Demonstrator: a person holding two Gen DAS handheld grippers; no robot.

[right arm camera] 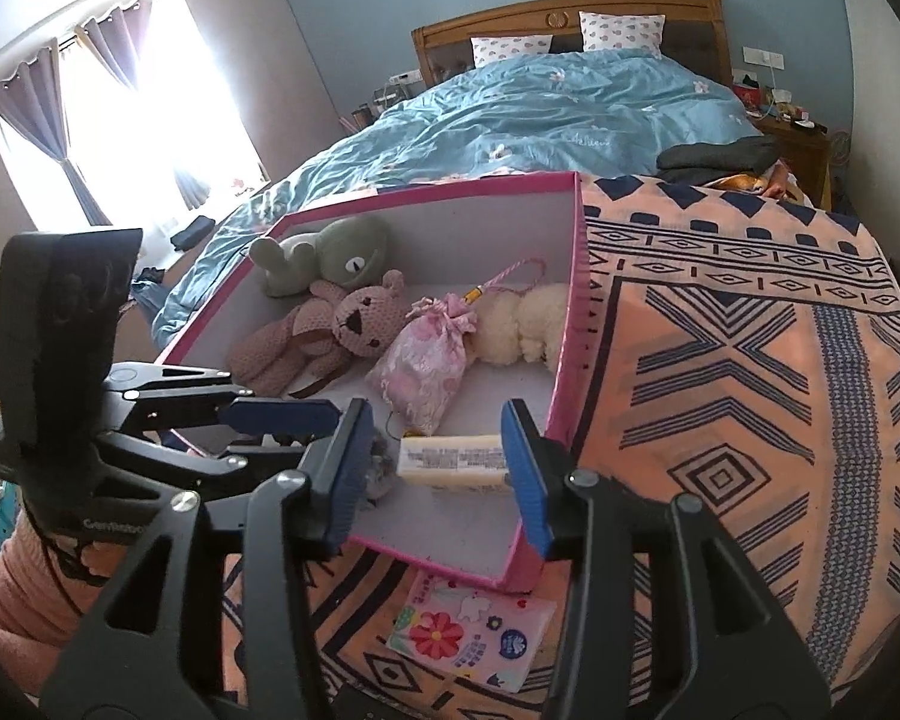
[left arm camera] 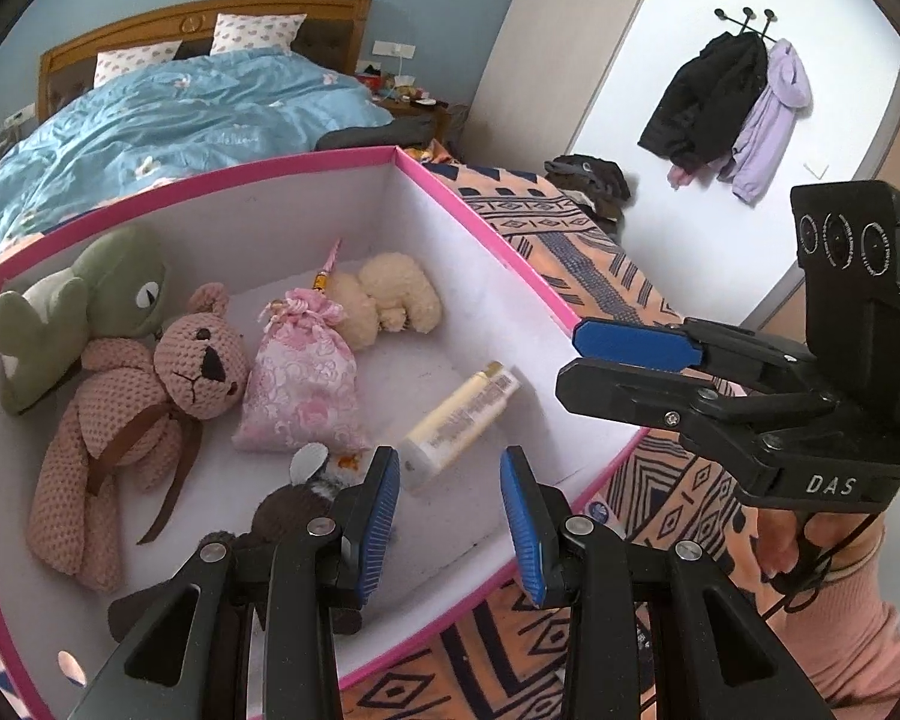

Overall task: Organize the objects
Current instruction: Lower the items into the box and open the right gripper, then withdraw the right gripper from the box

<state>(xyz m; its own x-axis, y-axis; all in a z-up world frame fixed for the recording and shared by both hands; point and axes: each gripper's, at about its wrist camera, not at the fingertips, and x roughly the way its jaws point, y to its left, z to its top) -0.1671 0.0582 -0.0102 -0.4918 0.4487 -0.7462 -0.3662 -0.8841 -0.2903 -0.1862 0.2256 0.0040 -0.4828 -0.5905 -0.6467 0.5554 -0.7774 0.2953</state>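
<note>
Both your grippers are open and empty; the tube [right arm camera: 452, 459] lies crosswise just ahead of your right gripper [right arm camera: 435, 474], inside the box [right arm camera: 575, 276].

**Colours in the box and around it**

The box [left arm camera: 486, 228] is pink outside, white inside. In it lie a green frog [left arm camera: 108, 294], a dusty-pink knitted bear [left arm camera: 198, 372] with a brown ribbon, a pink floral pouch [left arm camera: 300, 384], a cream plush [left arm camera: 390, 294] and a pale yellow tube [left arm camera: 462, 414]. The blanket [right arm camera: 750, 360] is peach with navy geometric lines; the duvet [right arm camera: 540, 114] is blue.
</note>
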